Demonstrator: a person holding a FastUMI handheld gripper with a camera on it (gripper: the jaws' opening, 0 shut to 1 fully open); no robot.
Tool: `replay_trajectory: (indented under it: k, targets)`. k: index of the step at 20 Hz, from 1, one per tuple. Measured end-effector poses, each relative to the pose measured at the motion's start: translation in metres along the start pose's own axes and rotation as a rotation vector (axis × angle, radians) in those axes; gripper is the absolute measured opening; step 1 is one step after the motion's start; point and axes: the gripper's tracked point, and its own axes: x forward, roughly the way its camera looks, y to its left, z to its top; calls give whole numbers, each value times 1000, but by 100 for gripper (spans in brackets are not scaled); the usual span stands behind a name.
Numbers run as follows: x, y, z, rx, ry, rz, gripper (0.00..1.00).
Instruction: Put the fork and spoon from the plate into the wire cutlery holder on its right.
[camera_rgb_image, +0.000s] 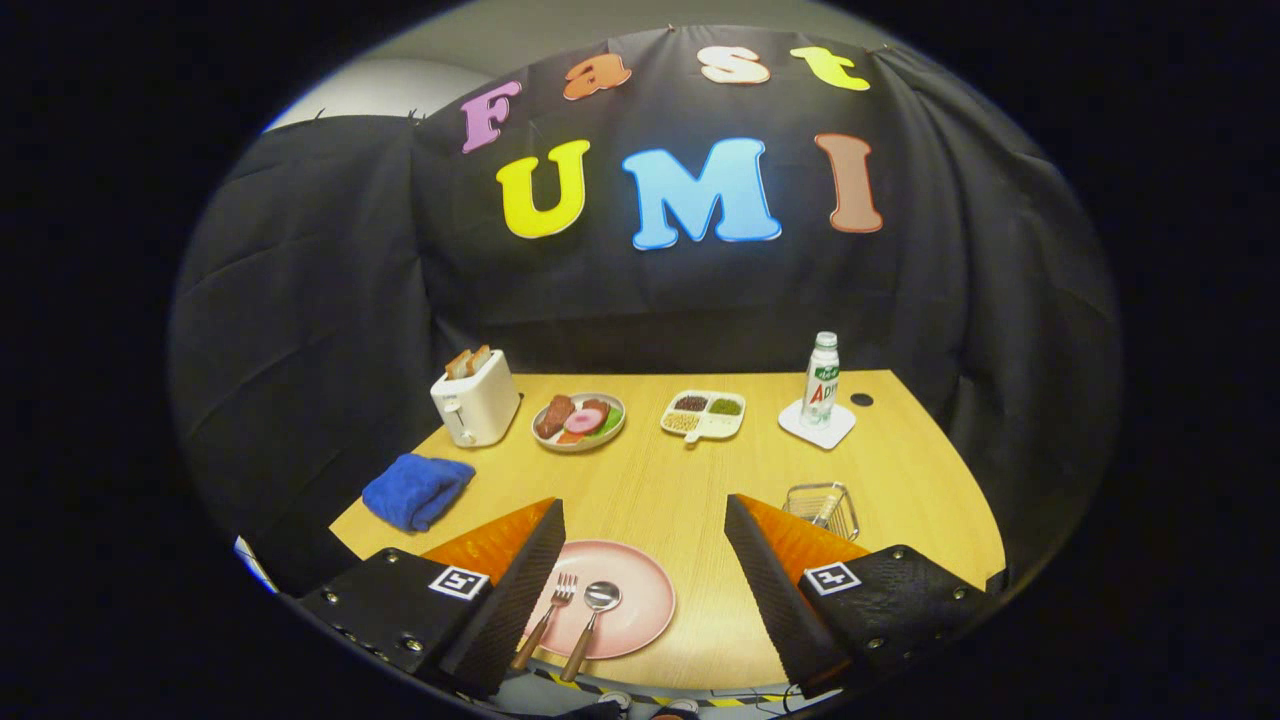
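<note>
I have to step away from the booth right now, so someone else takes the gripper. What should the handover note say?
Gripper: open, fingers spread wide, holding nothing, above the table's near edge.
Fork and spoon: side by side on the pink plate, between the fingers, nearer the left one.
Wire cutlery holder: on the table to the plate's right, beyond the right finger.
Done: nothing yet.
Left: pick up the fork and the spoon and put each into the holder.

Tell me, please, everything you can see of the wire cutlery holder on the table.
The wire cutlery holder is a small open basket of thin silvery wire, roughly rectangular, standing upright on the wooden table. It sits to the right of the pink plate, just beyond the right finger of the open gripper, which hides its near lower corner. No fork or spoon is in it yet; nothing is seen touching it but the table.
</note>
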Motion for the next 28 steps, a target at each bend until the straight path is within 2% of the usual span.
replay_trajectory:
  k: [10, 17, 19, 21, 23, 25, 28]
  targets:
    - [43, 39, -107, 8, 277, 81, 98]
    - [64, 42, -166, 22, 459, 33, 83]
    - [70, 40, -179, 13, 501, 22, 69]
    - [73, 42, -190, 7, 539, 15, 64]
    - [77, 42, -195, -4, 563, 2, 64]
    - [83, 42, -205, -1, 601, -20, 30]
    - [86, 42, -215, 5, 656, -25, 30]
